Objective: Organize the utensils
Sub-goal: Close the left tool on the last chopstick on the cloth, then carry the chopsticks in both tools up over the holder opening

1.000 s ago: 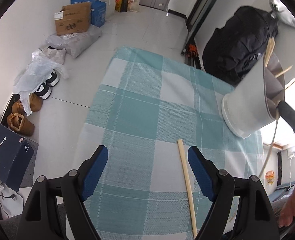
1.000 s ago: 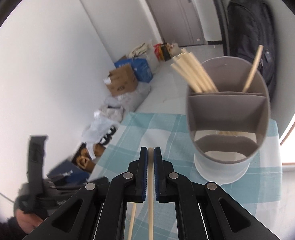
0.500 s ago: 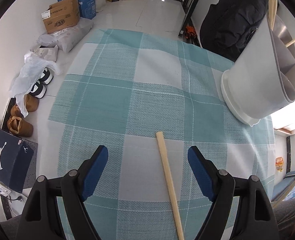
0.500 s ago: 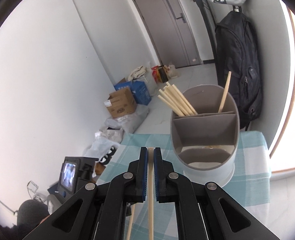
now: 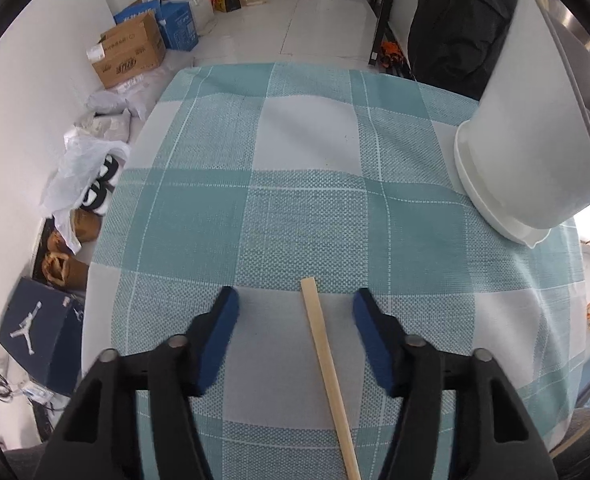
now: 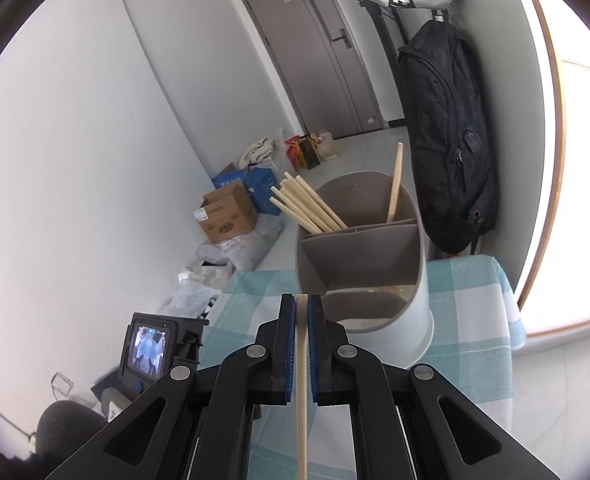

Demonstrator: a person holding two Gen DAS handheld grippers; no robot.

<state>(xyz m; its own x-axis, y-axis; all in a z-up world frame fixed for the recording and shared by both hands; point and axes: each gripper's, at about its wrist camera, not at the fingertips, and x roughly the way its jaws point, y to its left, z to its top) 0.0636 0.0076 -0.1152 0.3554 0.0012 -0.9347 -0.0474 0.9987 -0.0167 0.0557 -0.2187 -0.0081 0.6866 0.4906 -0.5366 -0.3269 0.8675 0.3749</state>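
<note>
A wooden chopstick (image 5: 327, 364) lies on the checked tablecloth (image 5: 295, 208). My left gripper (image 5: 295, 304) is open just above the cloth, its jaws on either side of the chopstick's far end. My right gripper (image 6: 302, 304) is shut on another chopstick (image 6: 301, 380) and holds it in the air, short of the white utensil holder (image 6: 387, 276). The holder also shows in the left wrist view (image 5: 535, 136) at the table's right. Its grey divided inside holds several chopsticks (image 6: 311, 208) in the back left compartment and one (image 6: 395, 184) in the back right.
A black backpack (image 6: 447, 140) hangs on the wall behind the table. Cardboard boxes (image 5: 129, 54), bags and shoes (image 5: 95, 196) lie on the floor to the left. The left gripper's screen (image 6: 149, 346) shows low left in the right wrist view.
My left gripper has dropped towards the cloth and moved forward, so the lying chopstick now sits between its jaws. My right gripper has pulled back and up from the holder, still holding its chopstick.
</note>
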